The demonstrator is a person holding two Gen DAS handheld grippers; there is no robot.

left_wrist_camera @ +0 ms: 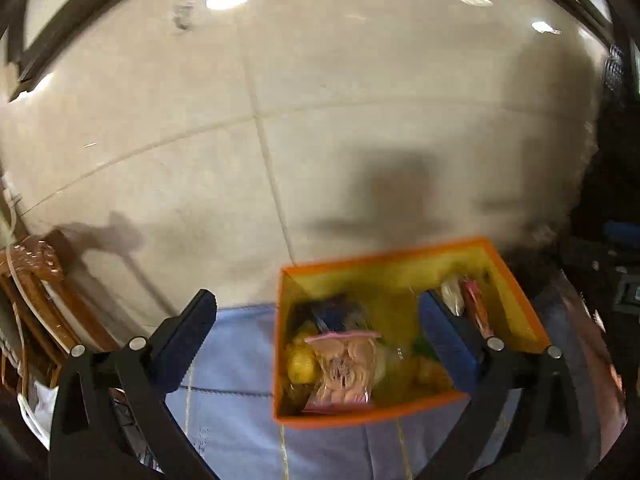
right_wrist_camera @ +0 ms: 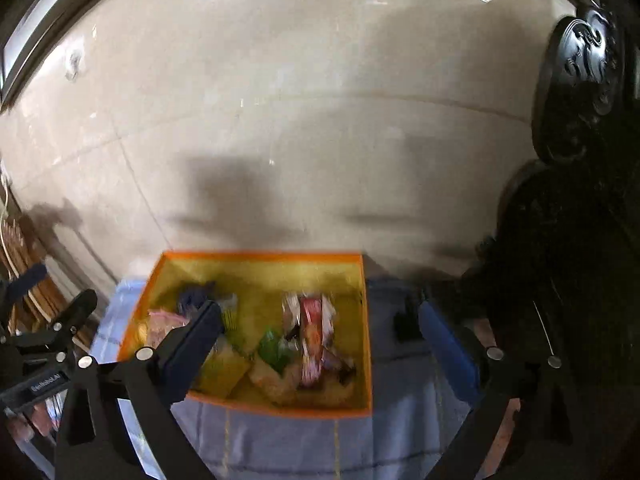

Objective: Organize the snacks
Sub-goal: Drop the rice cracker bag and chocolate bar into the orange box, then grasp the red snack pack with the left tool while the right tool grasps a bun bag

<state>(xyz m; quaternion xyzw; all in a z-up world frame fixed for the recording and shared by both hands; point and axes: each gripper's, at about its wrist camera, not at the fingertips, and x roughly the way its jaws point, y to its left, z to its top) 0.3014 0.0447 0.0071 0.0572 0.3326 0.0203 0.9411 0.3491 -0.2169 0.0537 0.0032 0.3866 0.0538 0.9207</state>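
— Blue-padded and spread wide, the left gripper (left_wrist_camera: 316,334) is hovering over the near-left part of the orange box (left_wrist_camera: 520,304), gripping nothing.

— And the right gripper (right_wrist_camera: 320,334)?

— Its fingers are also gaping wide and holding nothing, hanging above the box's near-right corner.

— Where are the snacks?

— Snack packets (right_wrist_camera: 312,340) are lying inside the box, which is sitting on the blue-clothed desk (right_wrist_camera: 400,420). Beyond the box, a tiled wall (right_wrist_camera: 320,100) is rising.
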